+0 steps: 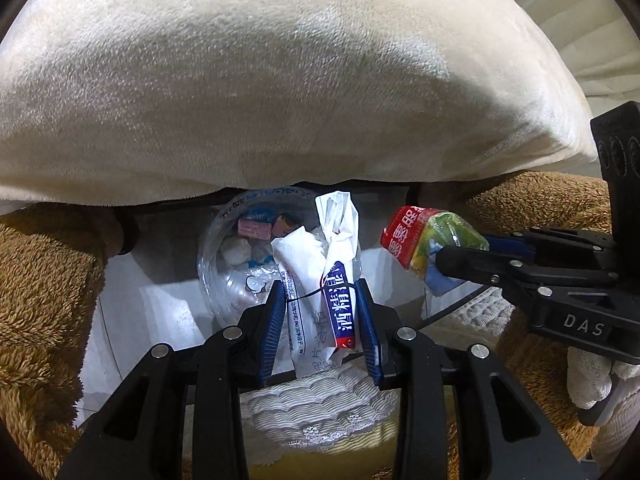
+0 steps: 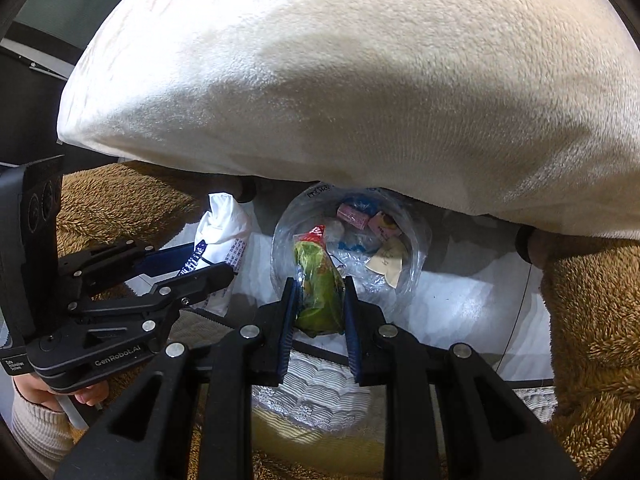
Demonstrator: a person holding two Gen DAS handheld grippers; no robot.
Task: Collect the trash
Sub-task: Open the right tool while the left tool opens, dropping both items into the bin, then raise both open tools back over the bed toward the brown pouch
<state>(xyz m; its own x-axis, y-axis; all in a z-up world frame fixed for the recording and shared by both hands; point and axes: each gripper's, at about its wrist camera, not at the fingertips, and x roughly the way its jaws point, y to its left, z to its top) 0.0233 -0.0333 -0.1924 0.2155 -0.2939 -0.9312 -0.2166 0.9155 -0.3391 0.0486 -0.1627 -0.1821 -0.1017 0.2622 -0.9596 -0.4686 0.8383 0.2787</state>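
- My left claw (image 1: 322, 320) is pinching a white wrapper (image 1: 316, 280) with a blue and red label, at lower centre of the left wrist view.
- My right claw (image 2: 318, 308) is clamped on a green and red snack packet (image 2: 318, 280), lower centre of the right wrist view.
- Both pieces hang above a clear-lined bin (image 2: 412, 276) that already holds pink wrappers (image 2: 354, 216).
- A cream cushion (image 1: 280, 80) fills the upper frame; brown fleece (image 1: 40, 300) sits at both sides.
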